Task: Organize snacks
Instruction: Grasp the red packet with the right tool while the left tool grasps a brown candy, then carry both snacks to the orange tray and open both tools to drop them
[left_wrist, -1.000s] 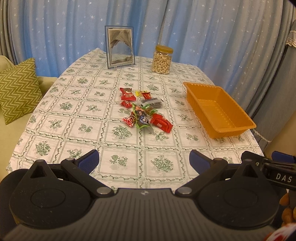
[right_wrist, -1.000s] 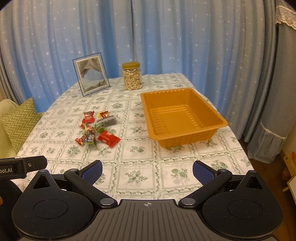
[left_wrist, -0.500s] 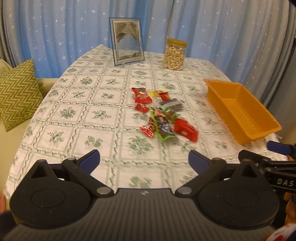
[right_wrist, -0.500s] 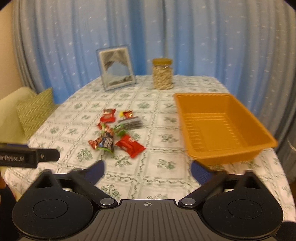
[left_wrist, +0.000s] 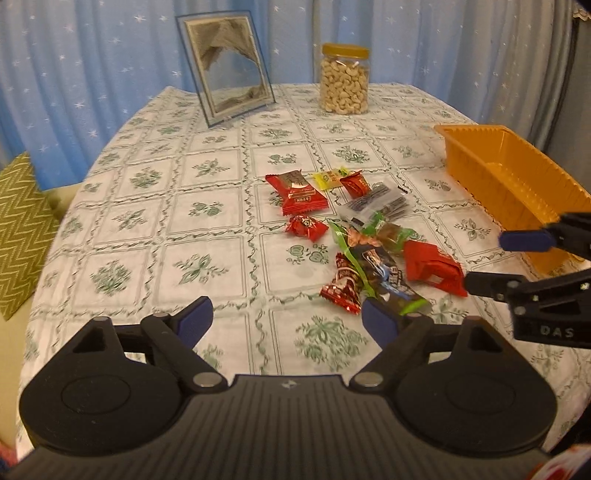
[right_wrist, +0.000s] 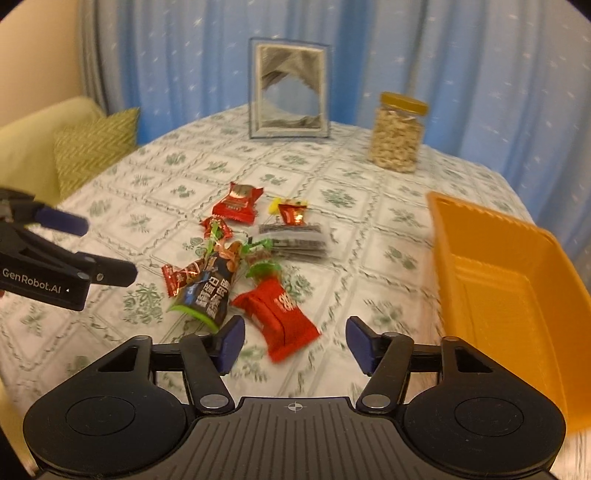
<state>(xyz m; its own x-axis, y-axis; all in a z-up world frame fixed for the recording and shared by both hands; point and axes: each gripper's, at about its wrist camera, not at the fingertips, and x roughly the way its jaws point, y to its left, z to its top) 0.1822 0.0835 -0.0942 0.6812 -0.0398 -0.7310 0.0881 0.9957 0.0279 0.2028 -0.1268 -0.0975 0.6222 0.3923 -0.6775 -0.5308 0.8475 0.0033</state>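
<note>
A pile of wrapped snacks (left_wrist: 354, 236) is seen near the middle of an oval table covered with a white cloth printed with green floral squares (left_wrist: 207, 229). Within the pile, a flat red packet (left_wrist: 297, 192) lies at the far left, with a small yellow sachet (left_wrist: 330, 178) and a small red sweet (left_wrist: 354, 184) just beside it on the right. A clear packet with dark contents (left_wrist: 376, 201) is seen behind a long dark pouch edged in green (left_wrist: 384, 275), and a larger folded red packet (right_wrist: 277, 314) lies at the near right of the pile, toward the tray.

A shallow orange plastic tray (right_wrist: 517, 295) stands apart from the pile on the right side of the table; nothing is seen inside it.

The left gripper (left_wrist: 286, 319) is held over the near part of the cloth with its blue-padded fingers (left_wrist: 194, 319) spread wide and nothing between them. The right gripper (right_wrist: 295, 343) is held low just in front of the larger red packet, which shows between its fingers without visible contact; they too are spread wide.

At the far end of the table a framed sand picture (left_wrist: 227, 86) and a clear jar of cashews with a yellow lid (left_wrist: 344, 79) are seen standing upright, well apart from the snacks. Blue star-patterned curtains (left_wrist: 92, 74) hang behind, and a green zigzag cushion (left_wrist: 18, 229) rests at the left.
</note>
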